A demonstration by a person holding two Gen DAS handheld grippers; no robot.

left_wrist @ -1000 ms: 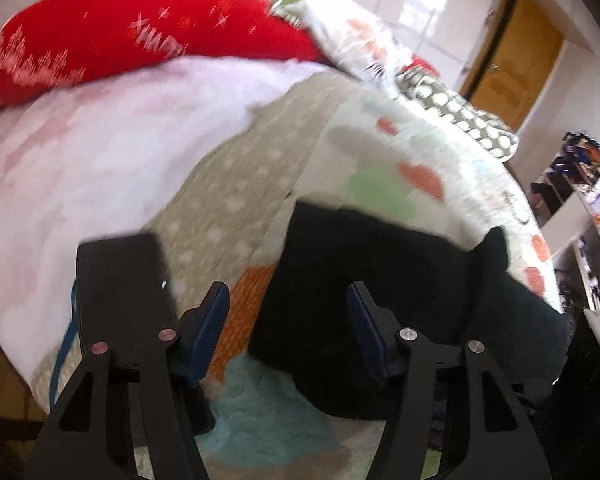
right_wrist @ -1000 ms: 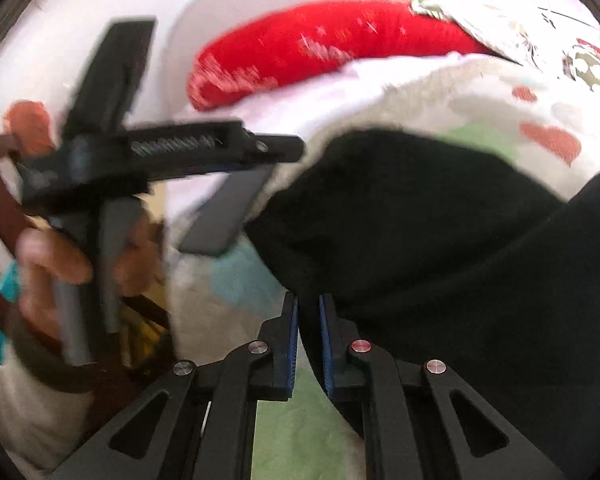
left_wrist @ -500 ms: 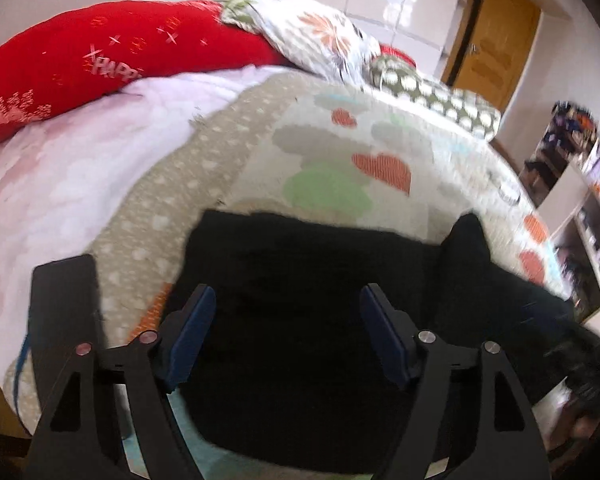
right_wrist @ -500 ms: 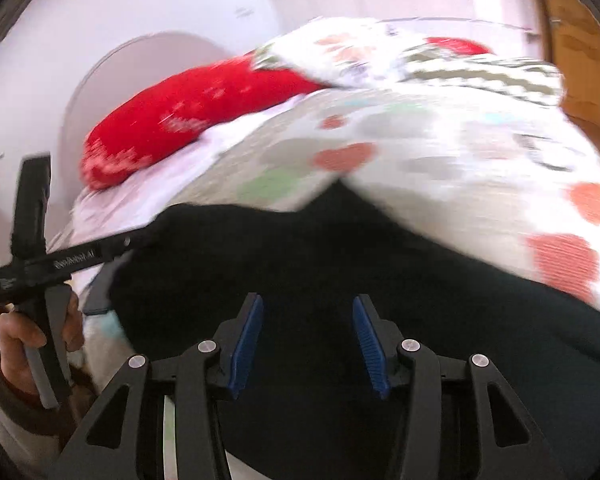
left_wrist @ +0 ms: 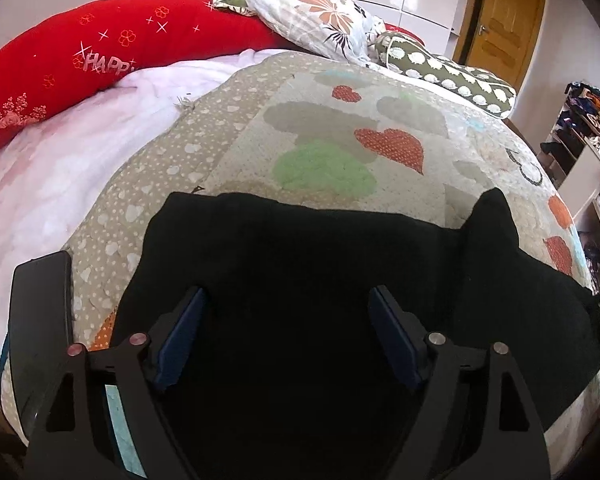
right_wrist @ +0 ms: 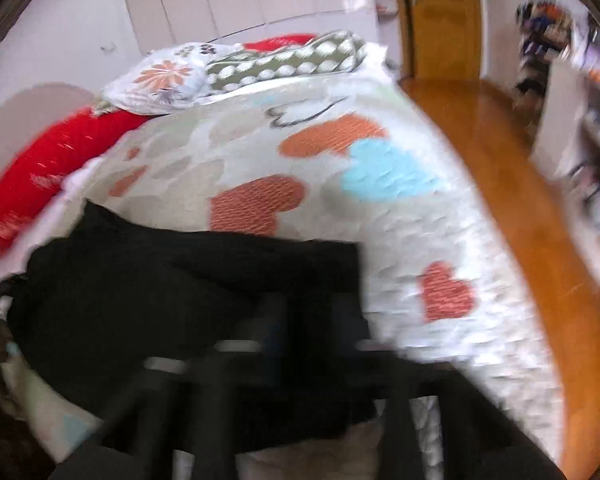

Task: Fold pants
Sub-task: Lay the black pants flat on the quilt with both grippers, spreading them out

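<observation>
The black pants (left_wrist: pixel 300 280) lie flat on the heart-print quilt (left_wrist: pixel 340 128) at the bed's near edge, their long axis running left to right across the left view. The left gripper (left_wrist: pixel 288 320) hovers over them with jaws wide. The right gripper (right_wrist: pixel 300 344) is too blurred to tell how its jaws stand.

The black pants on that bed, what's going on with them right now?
A person with a handheld gripper in each hand is folding black pants on a heart-patterned blanket. The pants lie spread across the blanket's near edge in a wide dark block. The left gripper is open over the fabric, gripping nothing. The right gripper is also over the pants, but that view is too blurred to tell its state. A red pillow and patterned pillows sit beyond.
</observation>
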